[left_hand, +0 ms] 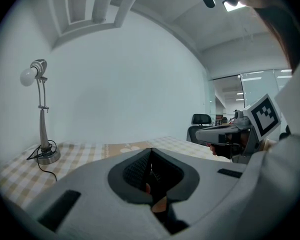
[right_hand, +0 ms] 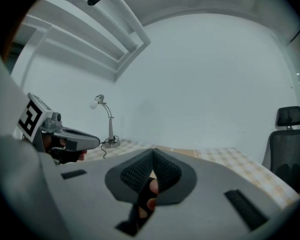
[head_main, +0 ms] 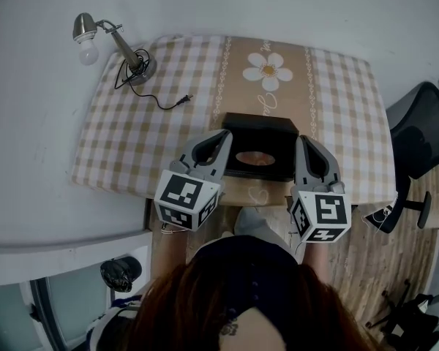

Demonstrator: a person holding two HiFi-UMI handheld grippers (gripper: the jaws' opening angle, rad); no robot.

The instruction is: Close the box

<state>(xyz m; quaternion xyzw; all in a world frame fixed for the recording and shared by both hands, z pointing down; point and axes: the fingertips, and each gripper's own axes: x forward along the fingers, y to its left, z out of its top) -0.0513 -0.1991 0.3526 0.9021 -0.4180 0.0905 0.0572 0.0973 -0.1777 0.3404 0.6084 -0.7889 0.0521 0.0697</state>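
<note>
**Operator:** Where is the box just now?

**Spotter:** Your black box [head_main: 262,126] sits on the tan middle strip of the checked tablecloth [head_main: 132,145], at the cloth's edge nearest you, below the printed daisy [head_main: 268,70]. A tan oval [head_main: 252,157] shows on its top. From your head view I cannot tell whether its lid is down.

**Operator:** And my tools?

**Spotter:** You hold one on each side of it. Your left gripper [head_main: 224,134] points at the box's far left corner. Your right gripper [head_main: 301,142] lies along its right side. I cannot tell whether either one touches the box. In each gripper view the two jaws are pressed together at the tips, with nothing caught between them.

**Operator:** What else is around?

**Spotter:** A desk lamp [head_main: 121,46] stands at the far left corner of the cloth, well apart from the box. Its cord [head_main: 152,101] trails across the checks to a plug [head_main: 184,101] lying on the cloth. A black office chair [head_main: 417,130] stands off to your right.
</note>
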